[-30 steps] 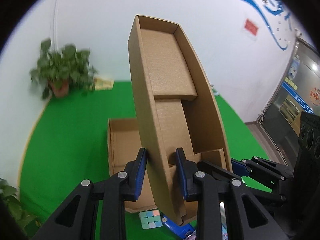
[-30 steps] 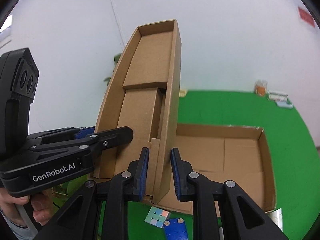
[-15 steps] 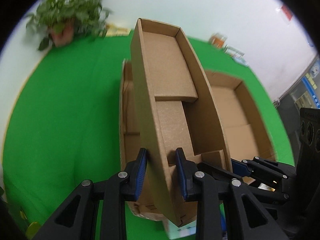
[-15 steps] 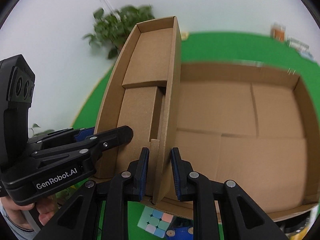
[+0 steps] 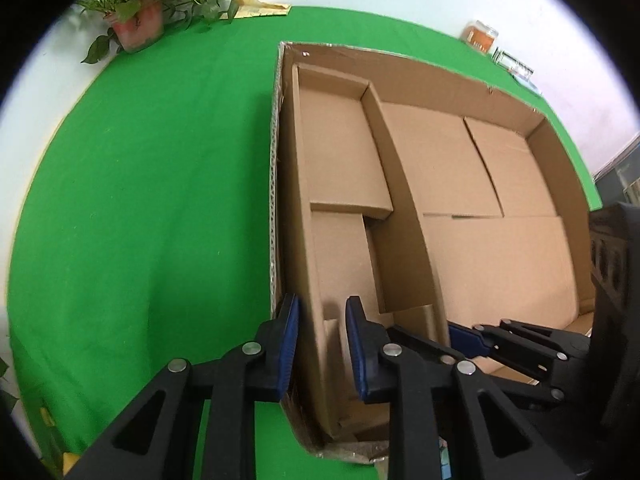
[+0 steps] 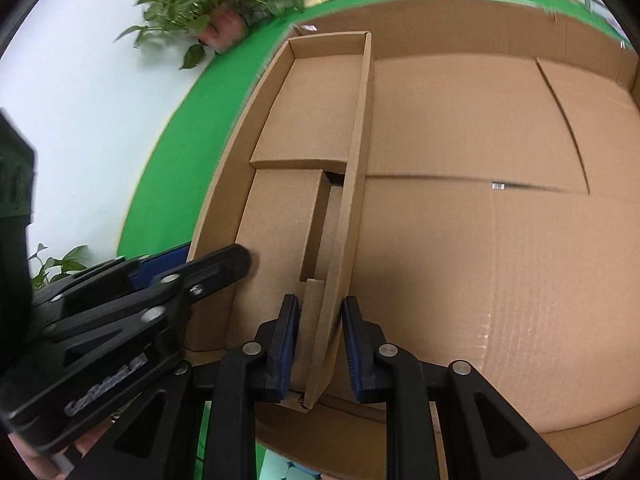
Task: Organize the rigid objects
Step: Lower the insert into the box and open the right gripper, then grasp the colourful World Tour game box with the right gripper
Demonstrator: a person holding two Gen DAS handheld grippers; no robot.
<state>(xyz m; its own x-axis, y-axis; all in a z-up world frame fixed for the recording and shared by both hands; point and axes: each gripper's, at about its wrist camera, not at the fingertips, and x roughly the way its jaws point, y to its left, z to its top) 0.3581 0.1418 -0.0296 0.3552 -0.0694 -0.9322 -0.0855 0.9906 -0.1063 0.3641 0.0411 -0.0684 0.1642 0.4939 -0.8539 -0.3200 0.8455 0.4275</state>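
Both tongs clamped on tray, tray down inside box.

Left gripper (image 5: 322, 344) pinches the tray's (image 5: 340, 152) left wall at its near end; right gripper (image 6: 320, 344) pinches the right wall, also at the near end. Tray's long axis runs straight away from both tongs, hard against the left side of the box (image 5: 540, 128) (seated or just off the floor: cannot tell). Tray holds only its own folded cardboard flaps. Rest of the box floor bare. Judgement: next is letting go, both hands equally near. Plant (image 5: 136, 20) well apart on the green cloth (image 5: 140, 200).
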